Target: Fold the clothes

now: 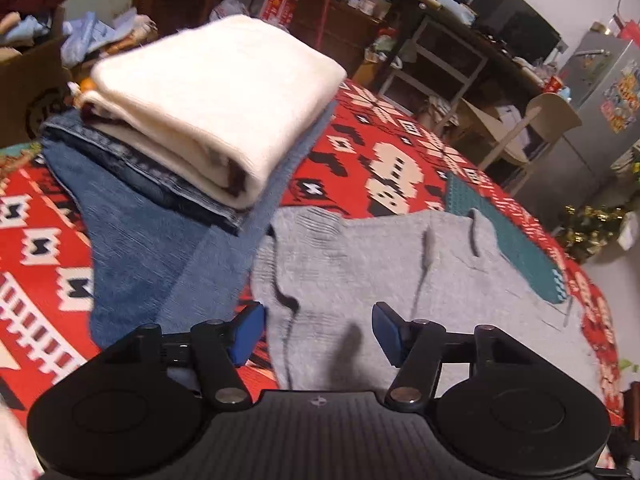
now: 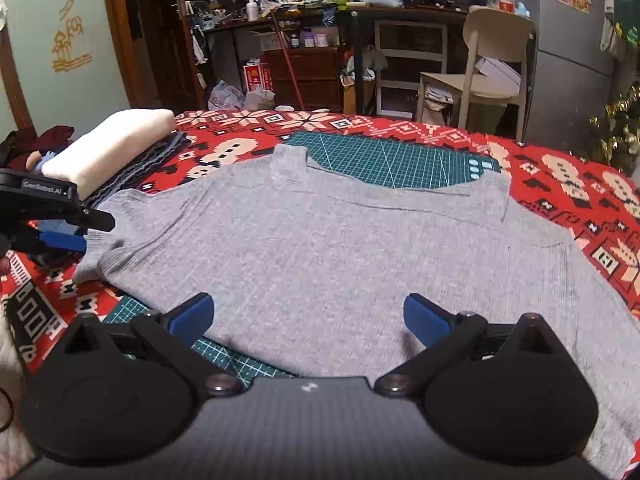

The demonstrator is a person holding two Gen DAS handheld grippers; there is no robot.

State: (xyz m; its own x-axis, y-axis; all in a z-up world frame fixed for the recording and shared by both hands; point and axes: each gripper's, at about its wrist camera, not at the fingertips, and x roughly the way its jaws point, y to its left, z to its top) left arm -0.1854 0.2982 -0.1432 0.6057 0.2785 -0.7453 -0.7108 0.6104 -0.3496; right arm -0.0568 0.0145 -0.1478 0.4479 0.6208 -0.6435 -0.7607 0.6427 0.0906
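Note:
A grey knit sweater (image 2: 320, 240) lies spread flat on a red patterned cloth (image 2: 560, 184), with its collar at the far side over a green cutting mat (image 2: 392, 160). My right gripper (image 2: 308, 308) hovers open over the sweater's near hem with nothing between its fingers. My left gripper (image 1: 318, 328) stands open above the sweater's (image 1: 360, 264) left edge, where a sleeve is creased. It also shows in the right wrist view as the left gripper (image 2: 90, 232) beside that sleeve. To the left sits a folded cream garment (image 1: 216, 108) on folded blue jeans (image 1: 132, 184).
A cardboard box (image 1: 28, 80) of loose clothes stands at the far left behind the stack. Beyond the table are a beige chair (image 2: 488, 64), a cluttered desk (image 2: 400, 12) and a grey fridge (image 1: 600, 92). The red cloth's (image 1: 380, 148) far edge marks the table's end.

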